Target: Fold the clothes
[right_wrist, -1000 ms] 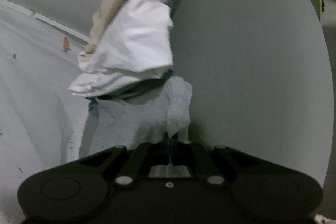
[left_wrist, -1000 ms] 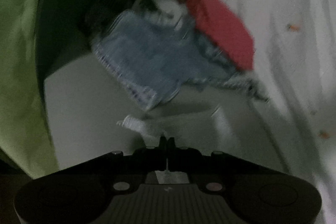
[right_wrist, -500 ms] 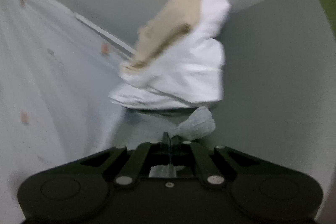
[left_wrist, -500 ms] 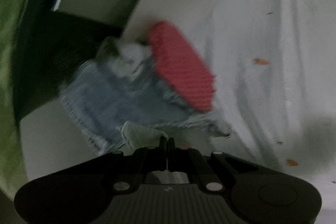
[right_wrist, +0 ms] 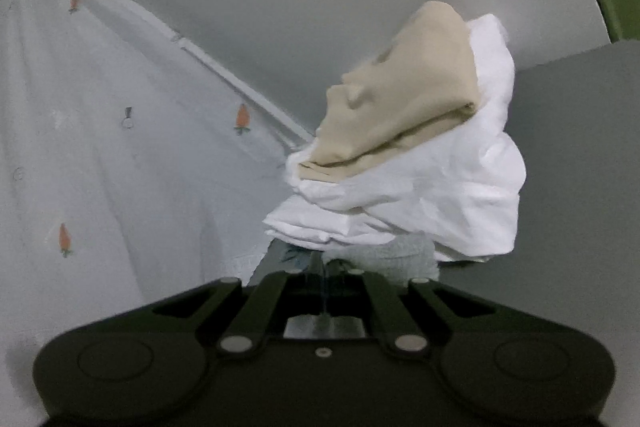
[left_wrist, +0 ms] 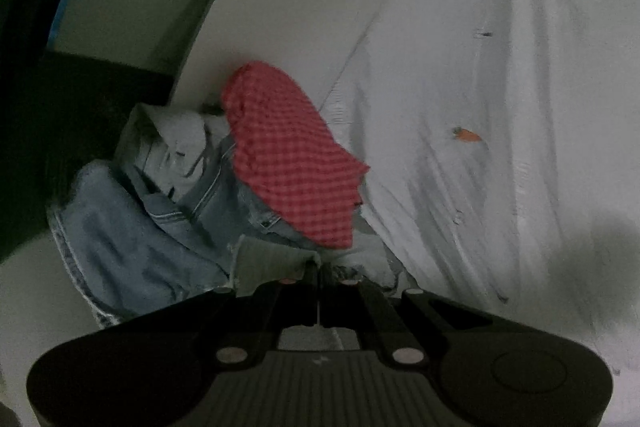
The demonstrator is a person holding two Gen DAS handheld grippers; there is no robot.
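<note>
Denim jeans under a red checked cloth, left gripper clenched on a pale fabric edge, right gripper pinching grey cloth below white and beige folded clothes.

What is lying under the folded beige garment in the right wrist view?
A crumpled white garment lies directly under the beige garment. Whatever lies beneath the white one is covered.

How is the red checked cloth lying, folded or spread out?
Folded. The red checked cloth is a compact rounded bundle on the crumpled jeans, not laid flat.
</note>
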